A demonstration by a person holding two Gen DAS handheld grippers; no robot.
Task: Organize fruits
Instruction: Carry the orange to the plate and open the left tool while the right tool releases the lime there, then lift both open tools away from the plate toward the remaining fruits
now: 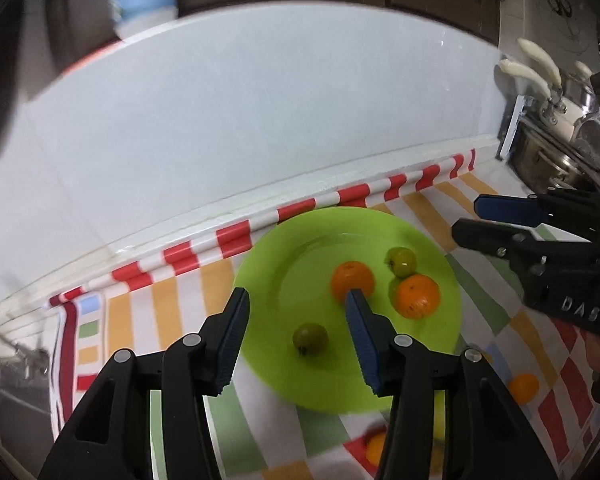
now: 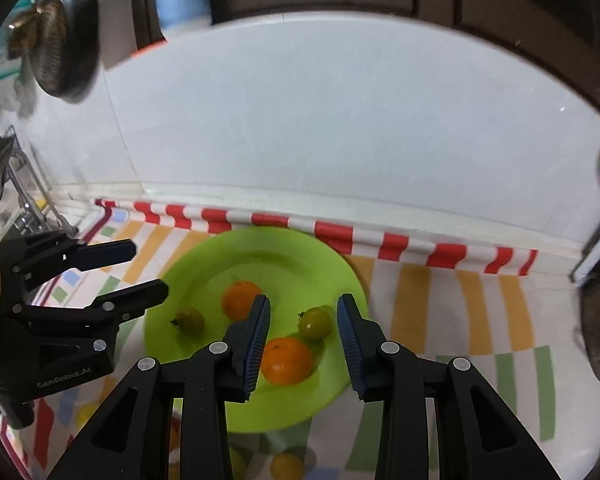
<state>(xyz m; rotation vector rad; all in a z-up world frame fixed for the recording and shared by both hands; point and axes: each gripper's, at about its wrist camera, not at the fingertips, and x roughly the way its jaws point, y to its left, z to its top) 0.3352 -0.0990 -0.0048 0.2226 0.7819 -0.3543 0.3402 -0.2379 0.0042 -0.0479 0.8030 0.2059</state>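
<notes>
left gripper (image 1: pixel 296 304): matte black plastic two-finger tool with triangular cut-outs in its linkage arms
left pads (image 1: pixel 236 340): dark blue ribbed rubber strips lining the fingers' inner faces
pivots: round silver screw heads at each joint
right gripper (image 2: pixel 304 312): same black body, blue ribbed pads (image 2: pixel 350 340)
markings: raised letters "DAS" on the right gripper's side; "GenRobot.AI" on the left gripper's side
</notes>
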